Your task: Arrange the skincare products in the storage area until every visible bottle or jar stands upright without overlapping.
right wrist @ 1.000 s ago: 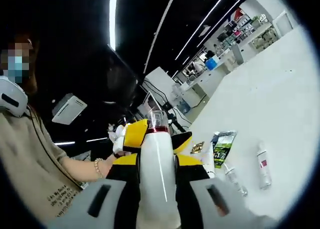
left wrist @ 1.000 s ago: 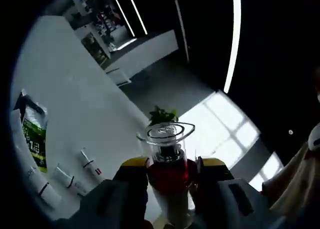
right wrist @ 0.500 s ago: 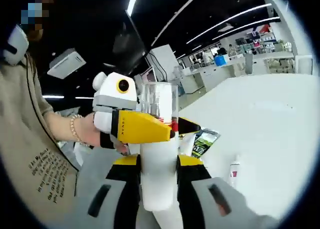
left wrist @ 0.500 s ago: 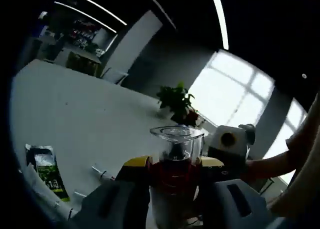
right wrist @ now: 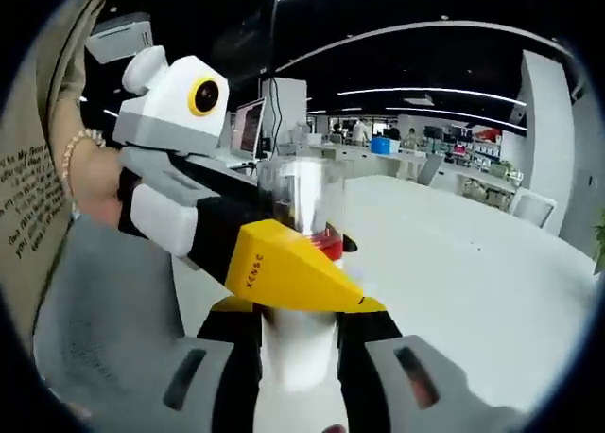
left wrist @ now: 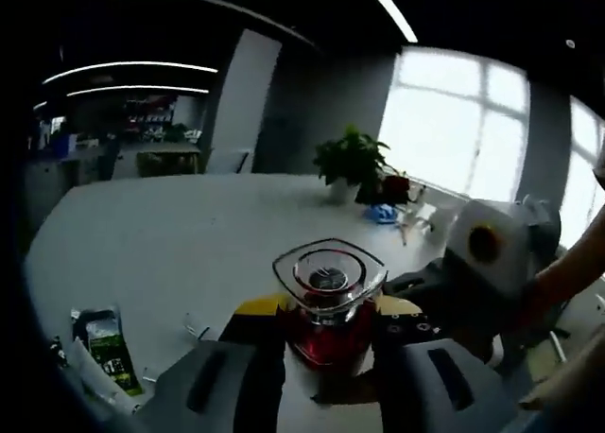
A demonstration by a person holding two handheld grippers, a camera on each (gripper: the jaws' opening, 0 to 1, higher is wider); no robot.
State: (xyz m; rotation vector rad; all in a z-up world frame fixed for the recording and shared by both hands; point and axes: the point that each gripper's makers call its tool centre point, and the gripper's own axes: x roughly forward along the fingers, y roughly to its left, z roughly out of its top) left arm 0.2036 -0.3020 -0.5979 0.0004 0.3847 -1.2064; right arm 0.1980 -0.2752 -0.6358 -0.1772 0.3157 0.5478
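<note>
My left gripper (left wrist: 328,321) pinches the red neck of a bottle (left wrist: 326,301) with a clear cap, my right gripper (right wrist: 299,343) grips its white body (right wrist: 299,343), lifted above the white table (left wrist: 170,225), where a green sachet (left wrist: 109,348) and perhaps small tubes lie near left.

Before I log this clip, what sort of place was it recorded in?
Probably an open-plan office or showroom, not a home. The large white table runs the room's length, long strip lights cross a dark ceiling, shelves of goods line the far wall, and a potted plant stands by tall windows.
</note>
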